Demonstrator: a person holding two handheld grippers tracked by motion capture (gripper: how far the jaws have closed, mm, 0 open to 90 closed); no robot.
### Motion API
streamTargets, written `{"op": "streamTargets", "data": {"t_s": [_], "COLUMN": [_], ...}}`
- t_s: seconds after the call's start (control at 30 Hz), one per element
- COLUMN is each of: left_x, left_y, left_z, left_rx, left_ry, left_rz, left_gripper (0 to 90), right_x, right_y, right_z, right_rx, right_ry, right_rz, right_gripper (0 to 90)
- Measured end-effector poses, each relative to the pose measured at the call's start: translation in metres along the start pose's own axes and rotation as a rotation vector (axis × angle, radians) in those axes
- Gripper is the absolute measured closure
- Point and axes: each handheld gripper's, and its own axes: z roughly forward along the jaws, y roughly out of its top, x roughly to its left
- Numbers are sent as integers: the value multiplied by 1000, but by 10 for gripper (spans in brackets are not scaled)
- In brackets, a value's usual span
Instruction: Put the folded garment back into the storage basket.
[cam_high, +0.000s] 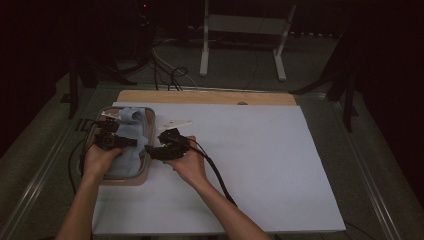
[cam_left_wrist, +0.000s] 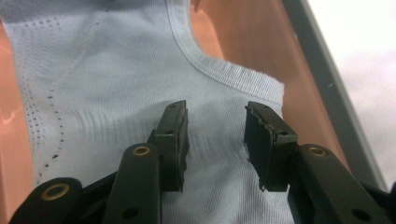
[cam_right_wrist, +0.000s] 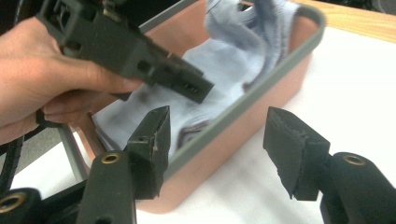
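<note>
Holding a gripper in each hand, you work at the left side of the white board (cam_high: 240, 150) that covers the table. Your left gripper (cam_left_wrist: 217, 140) hangs over the pale blue knitted garment (cam_left_wrist: 116, 93), its jaws standing apart with the cloth lying flat beneath them; the fabric passes under the gap, and the pads do not pinch it, so that gripper is released. The garment lies inside the pink tray (cam_right_wrist: 261, 112) with the grey rim, bunched up toward the tray's far end and spread smooth across the bottom. In the high view the tray (cam_high: 148, 165) sits at the board's left edge, with your left hand (cam_high: 100, 159) resting over it.

Your right gripper (cam_right_wrist: 217, 149) sits just beside the tray's outer wall, jaws spread wide. One jaw stands over the grey rim and the other over the bare white board, with nothing clasped between them. In the high view your right hand (cam_high: 187, 165) lies on the board, right next to the tray. A black cable (cam_high: 217, 175) trails back from it along your forearm.
</note>
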Motion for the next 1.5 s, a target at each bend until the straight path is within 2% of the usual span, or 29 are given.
{"op": "streamTargets", "data": {"t_s": [0.17,0.3,0.43,0.67,0.8,0.97,1.13,1.4,1.5], "left_x": [-2,1,0,-7,-11,-18,-27,-44,-49], "left_y": [1,1,1,1,-1,-5,-10,-18,-22], "left_z": [5,6,4,-8,-15,-26,-36,-48,-50], "left_rx": [35,32,7,-76,-123,-204,-294,-389,-403], "left_ry": [60,80,60,33,21,1,-4,-6,-2], "left_rz": [19,1,0,11,22,43,46,93,121], "left_gripper": [631,644,598,473,404,304,184,107,62], "right_x": [-9,-13,-18,-24,-27,-33,-36,-39,-39], "right_y": [-3,-5,-7,-11,-13,-15,-17,-20,-22], "right_z": [-11,-18,-25,-35,-41,-49,-58,-73,-78], "right_rx": [-28,-39,-52,-67,-84,-102,-124,-137,-136], "right_ry": [-12,-19,0,6,3,11,14,16,17], "right_rz": [20,26,40,38,11,17,29,4,-7], "right_gripper": [410,407,388,336,302,253,210,149,142]}}
